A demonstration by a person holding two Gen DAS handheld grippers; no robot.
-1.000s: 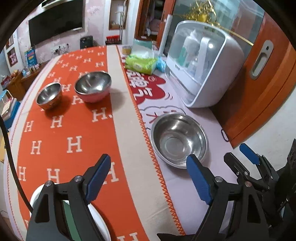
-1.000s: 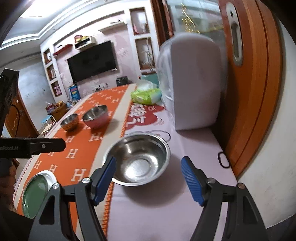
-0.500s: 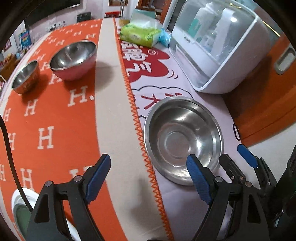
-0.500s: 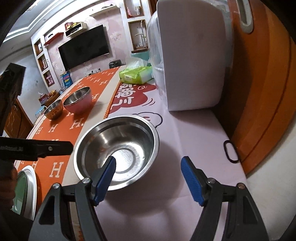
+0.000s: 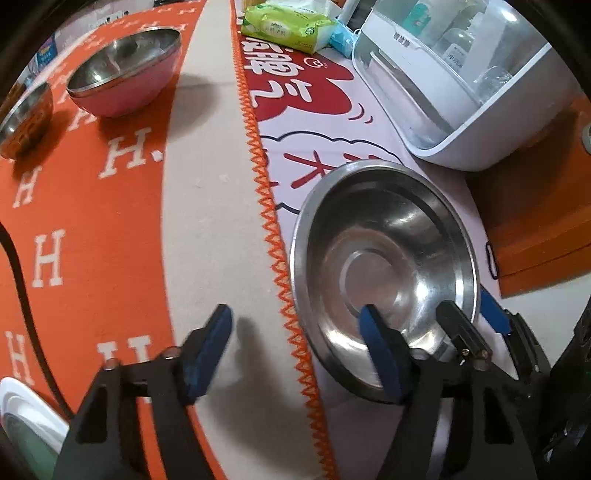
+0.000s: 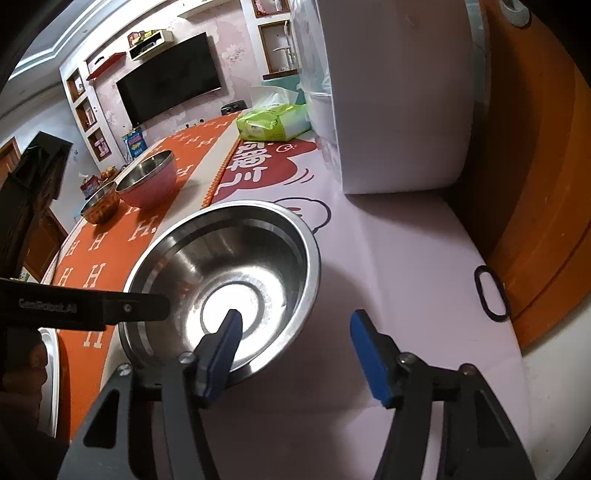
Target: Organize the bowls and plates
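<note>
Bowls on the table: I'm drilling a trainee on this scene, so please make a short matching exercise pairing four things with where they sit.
Things:
1. large steel bowl
2. pink bowl
3. green wipes pack
4. white plate

Places:
A. at the near edge of the orange cloth
B. on the pale mat, a pad of each gripper over its rim
C. far end, beside the white appliance
D. on the orange cloth, next to a small copper-toned bowl

Pairs: 1-B, 2-D, 3-C, 4-A

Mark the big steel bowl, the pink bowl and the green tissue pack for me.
big steel bowl (image 5: 373, 273): left wrist view, flat inner bottom.
pink bowl (image 6: 155, 186): right wrist view, outer pink wall.
green tissue pack (image 5: 284, 27): left wrist view, printed top face.
</note>
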